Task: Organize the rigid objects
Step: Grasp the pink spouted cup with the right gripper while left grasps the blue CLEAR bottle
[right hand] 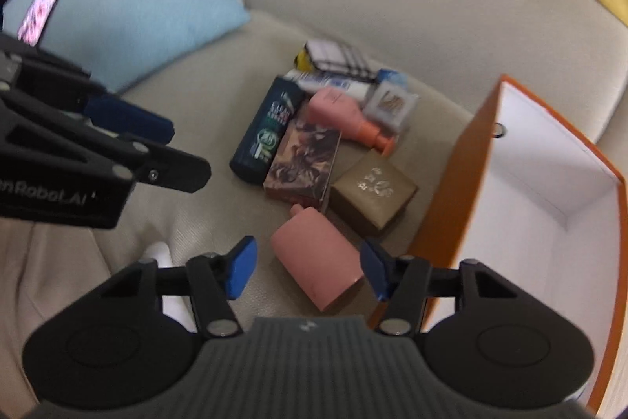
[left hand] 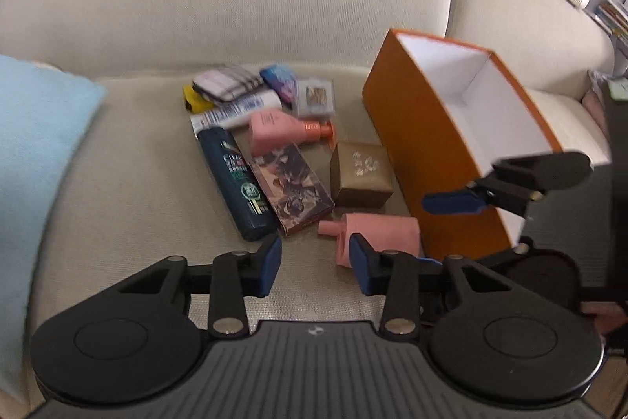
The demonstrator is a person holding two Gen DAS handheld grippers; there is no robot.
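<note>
On the sofa seat (left hand: pixel 129 128) the pile runs left to right, and each piece will likely handle differently. At the far left, about ten o'clock of the heap, lies the dark blue bottle (left hand: pixel 235 179): it looks rigid and smooth-skinned, so probably slippery, best taken across its narrow waist. Touching its right flank is the printed carton (left hand: pixel 292 191), which looks light and stiff with flat sides that suit a pinch across the short width. Above them, at twelve o'clock, sits the pink pump bottle (left hand: pixel 274 132), hard plastic, its neck pointing toward three o'clock. Next comes the gold box (left hand: pixel 361 179), square, likely cardboard, easy to crush if squeezed hard. Nearest the camera lies the pink flask (left hand: pixel 376 234), on its side, cap toward nine o'clock, probably light and firm; grip the flat body, not the cap. At the far right, three o'clock, stands the orange box (left hand: pixel 424 160), open-topped and empty inside, seemingly the destination.

The left gripper (left hand: pixel 316 264) has its fingers partly spread and pinching nothing; the pink flask lies just beyond its right finger, at one o'clock. The right gripper (right hand: pixel 310 271) also has partly spread fingers, empty, with the flask body lying between them but no pad pressing on it.
</note>
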